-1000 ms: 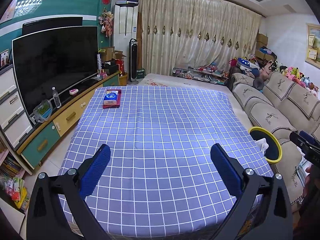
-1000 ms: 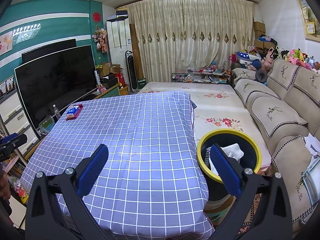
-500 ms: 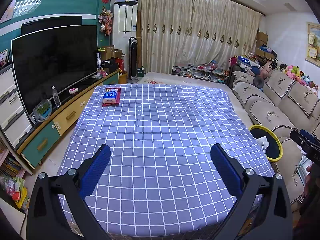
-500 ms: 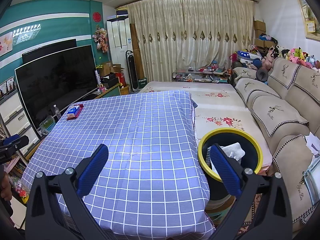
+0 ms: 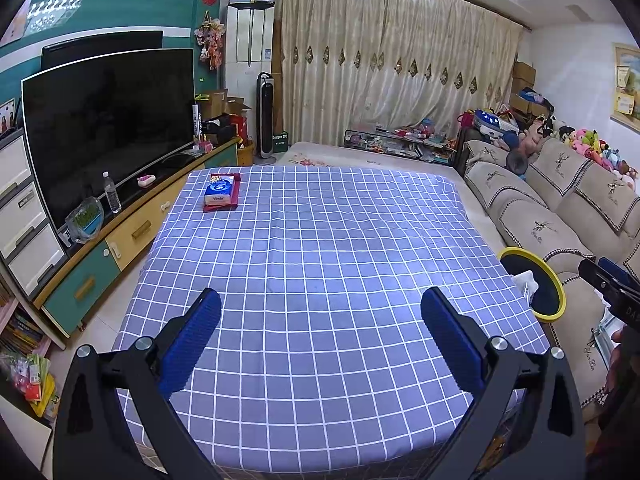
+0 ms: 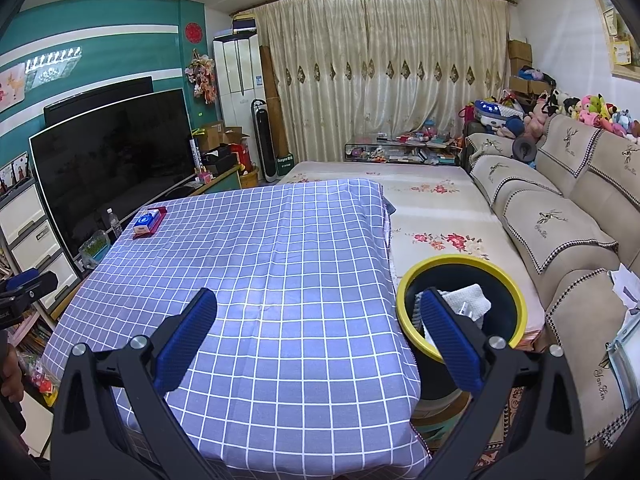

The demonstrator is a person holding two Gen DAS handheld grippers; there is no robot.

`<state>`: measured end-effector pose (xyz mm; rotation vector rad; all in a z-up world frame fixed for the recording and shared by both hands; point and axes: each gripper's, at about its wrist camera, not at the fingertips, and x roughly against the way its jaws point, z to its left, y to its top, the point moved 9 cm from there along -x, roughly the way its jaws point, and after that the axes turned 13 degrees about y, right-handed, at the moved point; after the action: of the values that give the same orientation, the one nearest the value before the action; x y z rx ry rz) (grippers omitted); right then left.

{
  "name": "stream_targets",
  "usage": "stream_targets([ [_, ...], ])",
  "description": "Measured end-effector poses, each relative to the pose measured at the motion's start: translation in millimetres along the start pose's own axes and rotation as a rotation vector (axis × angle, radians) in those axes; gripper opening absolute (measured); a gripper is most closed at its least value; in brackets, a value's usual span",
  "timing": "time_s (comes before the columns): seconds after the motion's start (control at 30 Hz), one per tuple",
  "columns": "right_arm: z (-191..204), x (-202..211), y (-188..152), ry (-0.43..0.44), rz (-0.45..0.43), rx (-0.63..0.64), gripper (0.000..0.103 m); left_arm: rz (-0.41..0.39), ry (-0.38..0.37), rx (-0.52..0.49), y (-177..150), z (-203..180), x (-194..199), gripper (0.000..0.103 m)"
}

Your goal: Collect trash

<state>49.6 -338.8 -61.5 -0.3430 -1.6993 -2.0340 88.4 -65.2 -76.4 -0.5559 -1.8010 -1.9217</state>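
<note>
left wrist view: the left gripper (image 5: pixel 320 312) hangs over the near end of the checked desk (image 5: pixel 320 248), jaws spread wide and holding nothing. no loose trash shows on the cloth; only a tissue pack (image 5: pixel 219 193) lies at the far left corner. the yellow-rimmed bin (image 5: pixel 554 284) stands just beside the desk's right edge.

right wrist view: the right gripper (image 6: pixel 320 314) is likewise wide apart and empty, near the bin. the trash in view, crumpled white paper (image 6: pixel 466 300), sits inside the bin (image 6: pixel 516 292). it looks light, soft and crushable; a gentle pinch on a raised fold should do.
</note>
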Motion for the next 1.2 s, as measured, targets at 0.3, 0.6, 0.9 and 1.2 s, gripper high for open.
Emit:
stream_targets([
  [0.3, 1.2, -3.2, -4.3, 0.000, 0.005, -0.004, 0.097, 0.007, -0.003, 0.001, -1.4, -0.8, 0.1, 0.098],
  [0.6, -1.8, -3.1, -3.9, 0.004, 0.008, -0.005, 0.097, 0.005, 0.000, 0.003, -0.7, 1.4, 0.6, 0.099],
  [0.9, -3.5, -2.3, -4.1, 0.006, 0.011, -0.005, 0.097, 0.007, -0.001, -0.002, 0.5, 2.5, 0.3, 0.099],
  [1.2, -3.5, -4.5, -5.9, 0.008, 0.014, -0.008, 0.097, 0.013, 0.017, -0.010, 3.3, 1.8, -2.8, 0.099],
])
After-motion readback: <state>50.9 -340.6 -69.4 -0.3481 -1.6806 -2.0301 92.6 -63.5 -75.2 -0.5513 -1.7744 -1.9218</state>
